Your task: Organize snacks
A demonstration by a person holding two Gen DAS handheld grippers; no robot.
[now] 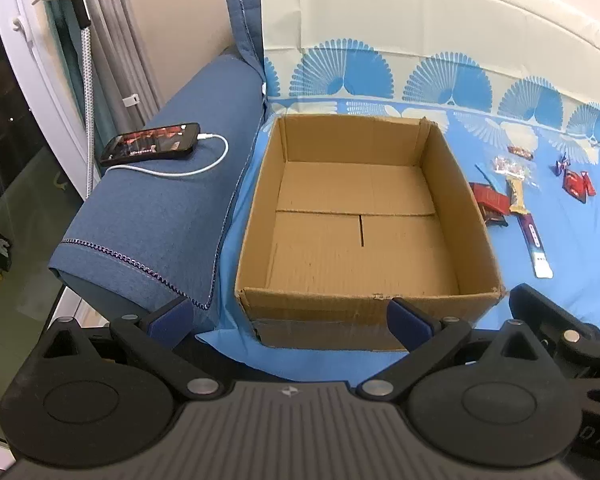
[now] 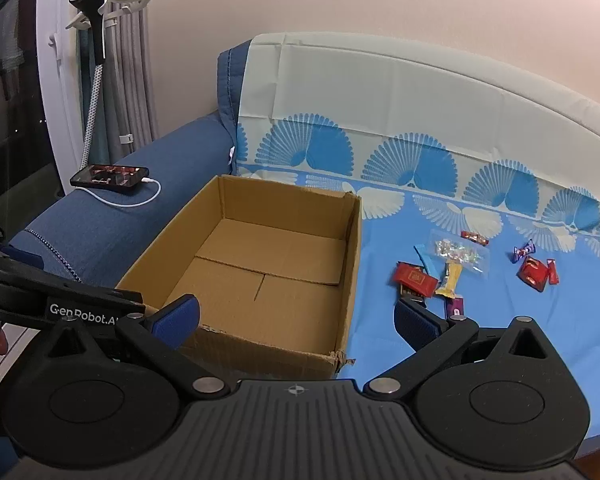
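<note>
Left claw [image 1: 290, 316]: its two blue-padded fingers are standing spread wide, gripping nothing and touching nothing, hovering just before the near wall of the cardboard box [image 1: 364, 216]. Right claw [image 2: 296, 320]: likewise spread wide and carrying nothing, hanging over the box's near right corner; the left tool's side is showing at the left edge of this view with the lettering "GenRobot.AI" partly readable.

The box is sitting open-topped and holding nothing on the blue fan-patterned cloth [image 2: 480, 340] covering the sofa seat, its long axis running from the claws toward the backrest, its left wall lying beside the blue armrest [image 1: 160, 216].

The snacks are lying scattered on the cloth to the right of the box, apart from it: a red packet [image 2: 416, 279] nearest the box, a yellow bar [image 2: 451, 280] just beside it with its long axis pointing roughly toward the backrest, a clear bag of small sweets [image 2: 460, 254] behind these, and red and purple wrappers [image 2: 534, 268] farther right. Print on the wrappers is too small to read.

A phone [image 1: 152, 143] with a lit screen is lying on the armrest, a white cable [image 1: 204, 160] plugged into it.
</note>
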